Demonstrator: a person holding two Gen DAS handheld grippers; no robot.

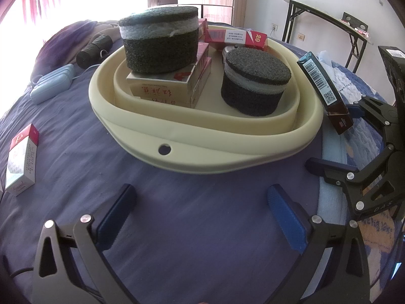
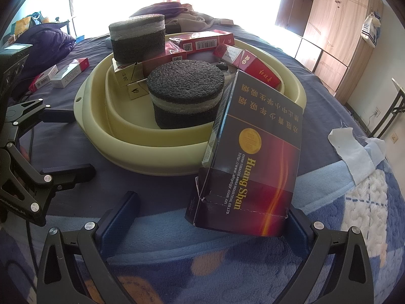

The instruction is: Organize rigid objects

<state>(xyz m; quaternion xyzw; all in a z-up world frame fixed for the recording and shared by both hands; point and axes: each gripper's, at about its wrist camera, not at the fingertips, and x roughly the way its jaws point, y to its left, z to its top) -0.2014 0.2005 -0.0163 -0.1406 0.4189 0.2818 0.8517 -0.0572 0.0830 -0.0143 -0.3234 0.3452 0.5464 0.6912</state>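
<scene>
A purple bedspread (image 1: 192, 197) carries everything. On it sits a wide, cream-coloured plastic basin (image 1: 202, 149), evidently the collecting place: inside are a large round dark foam block with a pale band (image 1: 159, 40) stacked on red-and-gold cardboard cigarette packs (image 1: 167, 86), a smaller round foam block of the same make (image 1: 255, 81), and more red packs (image 2: 202, 43) along the far rim. A white-and-red cigarette pack (image 1: 21, 159) stands loose on the spread, well apart from the basin, probably waiting its turn.

The dark blue-and-maroon Huang Shan cigarette box (image 2: 253, 157) leans just beside the basin's near rim. It rests against one finger of the right gripper (image 2: 210, 215), whose jaws are spread wide, not clamping it; whether it is supported otherwise I cannot tell. The left gripper (image 1: 202, 210) hovers low before the basin, level, jaws wide and holding nothing.
</scene>
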